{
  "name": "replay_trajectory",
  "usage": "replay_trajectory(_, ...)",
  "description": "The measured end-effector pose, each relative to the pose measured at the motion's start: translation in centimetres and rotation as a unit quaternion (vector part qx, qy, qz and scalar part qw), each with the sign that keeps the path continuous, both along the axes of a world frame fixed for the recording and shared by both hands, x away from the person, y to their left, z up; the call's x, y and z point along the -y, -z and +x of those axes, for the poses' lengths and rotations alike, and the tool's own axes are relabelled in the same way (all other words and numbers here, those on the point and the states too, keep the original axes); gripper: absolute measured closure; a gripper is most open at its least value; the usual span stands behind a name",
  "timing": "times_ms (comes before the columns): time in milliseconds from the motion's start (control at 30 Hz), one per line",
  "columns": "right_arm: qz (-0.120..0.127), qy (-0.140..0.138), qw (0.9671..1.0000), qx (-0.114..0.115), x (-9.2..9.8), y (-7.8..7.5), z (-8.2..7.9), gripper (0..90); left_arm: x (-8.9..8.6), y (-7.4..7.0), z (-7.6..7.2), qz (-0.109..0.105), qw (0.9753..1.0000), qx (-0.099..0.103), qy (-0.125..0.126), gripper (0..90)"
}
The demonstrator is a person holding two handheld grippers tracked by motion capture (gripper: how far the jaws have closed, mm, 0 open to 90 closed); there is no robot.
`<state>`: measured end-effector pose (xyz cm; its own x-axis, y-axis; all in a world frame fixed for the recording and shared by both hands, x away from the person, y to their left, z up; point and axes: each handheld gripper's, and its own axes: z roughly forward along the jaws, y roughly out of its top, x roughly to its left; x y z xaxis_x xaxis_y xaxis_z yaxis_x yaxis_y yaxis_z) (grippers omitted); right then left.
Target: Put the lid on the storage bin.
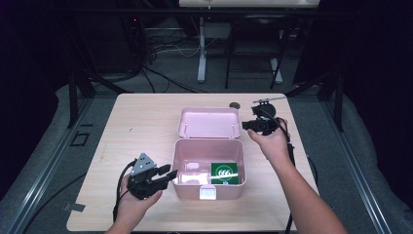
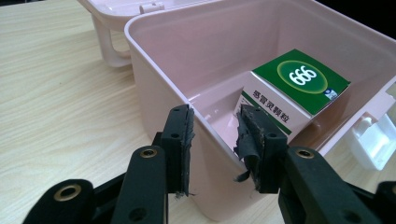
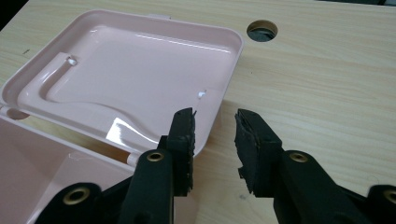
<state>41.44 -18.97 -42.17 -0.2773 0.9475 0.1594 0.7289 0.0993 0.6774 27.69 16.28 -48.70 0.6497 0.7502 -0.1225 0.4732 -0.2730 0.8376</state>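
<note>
The green carton (image 1: 224, 173) blocks the pink box's (image 1: 181, 155) right half; its left half lies free.

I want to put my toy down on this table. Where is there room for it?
The widest bare wood lies left of the pink box and its open lid, out to the table's left edge. A strip behind the lid is free too. It is crowded beside the box, where the left gripper and right gripper sit.
</note>
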Motion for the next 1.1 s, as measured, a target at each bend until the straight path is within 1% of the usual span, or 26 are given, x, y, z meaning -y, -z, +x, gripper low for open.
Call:
replay_trajectory(100, -0.003, 0.000, 1.0000, 0.000, -0.2, -0.2, 0.5, 68.1, 0.0, 0.0, 0.0, 0.000, 1.0000, 0.000, 0.001, 65.3)
replay_trajectory(167, -0.004, 0.001, 1.0000, -0.004, -0.3, -0.3, 1.1, 68.4, 0.0, 0.0, -0.1, 0.001, 1.0000, 0.000, 0.000, 65.6)
replay_trajectory(300, -0.004, 0.007, 0.9998, -0.016, -0.6, 0.0, 2.2, 69.4, 0.0, -0.1, -0.2, 0.001, 1.0000, 0.002, 0.003, 68.5)
replay_trajectory(333, -0.006, 0.007, 0.9997, -0.022, -0.6, 0.1, 2.5, 69.6, 0.0, -0.1, -0.2, 0.001, 1.0000, 0.002, 0.003, 69.6)
replay_trajectory(500, -0.005, 0.012, 0.9991, -0.039, -1.0, 0.7, 4.2, 70.6, 0.0, 0.0, -0.2, -0.004, 1.0000, 0.003, 0.003, 70.1)
replay_trajectory(600, 0.000, 0.017, 0.9987, -0.049, -1.0, 1.2, 5.1, 70.9, 0.0, -0.1, -0.2, -0.001, 1.0000, 0.004, 0.003, 70.4)
replay_trajectory(667, -0.005, 0.022, 0.9982, -0.056, -1.1, 1.5, 5.7, 71.0, 0.1, -0.1, -0.3, -0.001, 1.0000, 0.005, 0.002, 70.7)
replay_trajectory(733, -0.004, 0.025, 0.9978, -0.061, -1.1, 1.9, 6.3, 71.0, 0.1, 0.0, -0.3, -0.002, 1.0000, 0.007, 0.000, 70.9)
replay_trajectory(867, -0.003, 0.035, 0.9973, -0.065, -1.2, 2.6, 7.2, 70.9, 0.1, 0.0, -0.3, -0.001, 1.0000, 0.006, -0.001, 71.1)
replay_trajectory(900, -0.007, 0.037, 0.9969, -0.069, -1.2, 2.8, 7.4, 70.9, 0.1, 0.0, -0.3, 0.000, 1.0000, 0.007, -0.001, 71.2)
replay_trajectory(1100, -0.003, 0.049, 0.9954, -0.082, -1.2, 3.7, 8.3, 70.8, 0.1, -0.1, -0.3, 0.000, 1.0000, 0.007, -0.003, 71.5)
